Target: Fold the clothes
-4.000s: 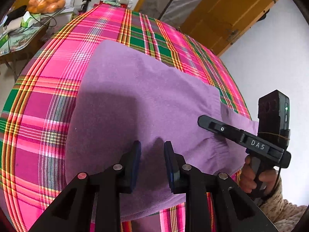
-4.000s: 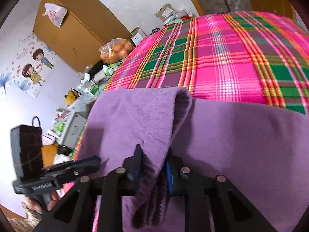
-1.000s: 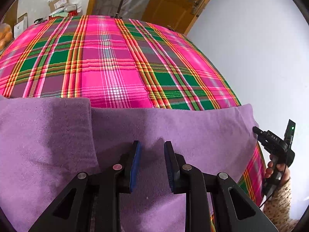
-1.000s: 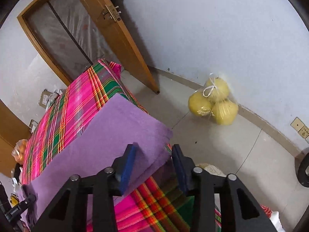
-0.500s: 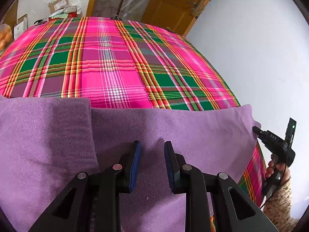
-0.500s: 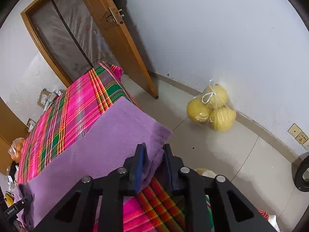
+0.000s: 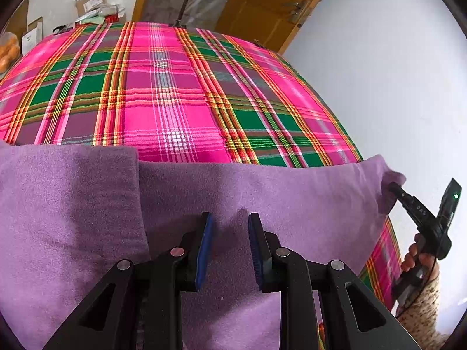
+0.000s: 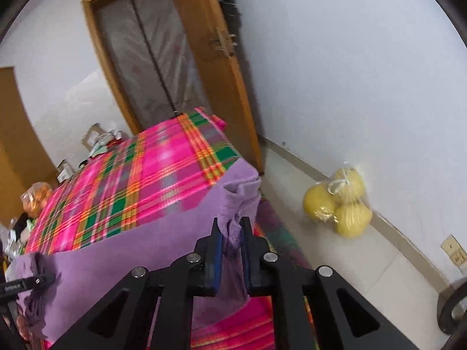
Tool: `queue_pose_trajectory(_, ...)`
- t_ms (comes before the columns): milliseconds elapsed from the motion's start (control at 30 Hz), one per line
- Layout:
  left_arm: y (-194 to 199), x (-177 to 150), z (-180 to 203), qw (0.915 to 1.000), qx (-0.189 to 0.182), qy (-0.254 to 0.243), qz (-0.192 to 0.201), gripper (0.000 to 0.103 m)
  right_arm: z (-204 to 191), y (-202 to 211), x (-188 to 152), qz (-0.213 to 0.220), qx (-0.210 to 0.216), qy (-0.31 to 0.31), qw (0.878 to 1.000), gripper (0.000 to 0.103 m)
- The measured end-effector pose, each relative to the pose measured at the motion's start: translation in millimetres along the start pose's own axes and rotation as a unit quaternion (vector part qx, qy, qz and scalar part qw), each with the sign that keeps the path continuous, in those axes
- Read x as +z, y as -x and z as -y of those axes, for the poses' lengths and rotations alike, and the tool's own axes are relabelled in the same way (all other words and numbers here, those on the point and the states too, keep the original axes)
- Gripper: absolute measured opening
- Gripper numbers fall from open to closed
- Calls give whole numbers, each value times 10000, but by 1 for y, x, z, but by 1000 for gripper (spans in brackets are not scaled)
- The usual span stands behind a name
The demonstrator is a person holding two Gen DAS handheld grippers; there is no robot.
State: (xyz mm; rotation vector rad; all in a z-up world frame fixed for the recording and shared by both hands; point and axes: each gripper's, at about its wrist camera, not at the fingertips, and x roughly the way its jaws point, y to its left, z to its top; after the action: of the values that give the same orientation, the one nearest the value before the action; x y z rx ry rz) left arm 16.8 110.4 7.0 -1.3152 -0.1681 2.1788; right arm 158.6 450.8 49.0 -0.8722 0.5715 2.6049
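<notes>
Left gripper [image 7: 228, 240]: fingers parted, nothing between the blue pads; it hovers low over the near middle of the purple garment [image 7: 277, 195], pointing toward the far side of the bed. Unchanged over the last second: same gap, same place above the cloth.

Purple garment: lies along the near edge of the plaid bedcover [image 7: 163, 93]. On the left a doubled layer sits on top, its folded edge running from near to far just left of the left gripper. In the middle the cloth is a single flat spread. On the right the corner is lifted off the bed.

Right gripper [image 8: 231, 243]: clamped on that right-hand corner, a bunch of purple cloth pinched between the pads. A second ago its fingers stood wide apart above the corner; half a second ago they were closing on it; now the corner is gathered and raised. Judgement: the right end is secured, so a fold toward the left looks to be in preparation.

Pose: in the left wrist view the right gripper reaches in from the far right, held by a hand [image 7: 416, 258] in a knitted sleeve [image 7: 423, 312], its fingers angled up and leftward into the corner.

Beyond the bed, right: bag of yellow fruit [image 8: 340, 207] on the floor by the wall.
</notes>
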Motion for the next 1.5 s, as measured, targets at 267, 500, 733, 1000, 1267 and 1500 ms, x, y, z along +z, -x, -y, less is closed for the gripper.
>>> queue_pose_trajectory(267, 0, 4, -3, 9998, -45, 170, -131, 26, -40, 9, -6, 14, 525, 479, 9975, 12)
queue_pose_trajectory(500, 0, 7, -5, 9989, -99, 407, -223, 26, -69, 10, -18, -121, 884, 846, 9924, 12)
queue_pose_trajectory(733, 0, 10, -9, 9972, -249, 657, -244, 26, -97, 8, -32, -347, 1209, 1074, 9862, 12)
queue_pose_trajectory(1000, 2, 9, -12, 9964, -374, 724, -229, 26, -125, 11, -41, -468, 1574, 1311, 9777, 11)
queue_pose_trajectory(1267, 3, 9, -13, 9962, -446, 714, -223, 26, -157, 16, -51, -616, 1980, 1540, 9661, 11)
queue_pose_trajectory(1500, 2, 9, -12, 9962, -485, 680, -240, 26, -184, 20, -60, -704, 2338, 1751, 9538, 11)
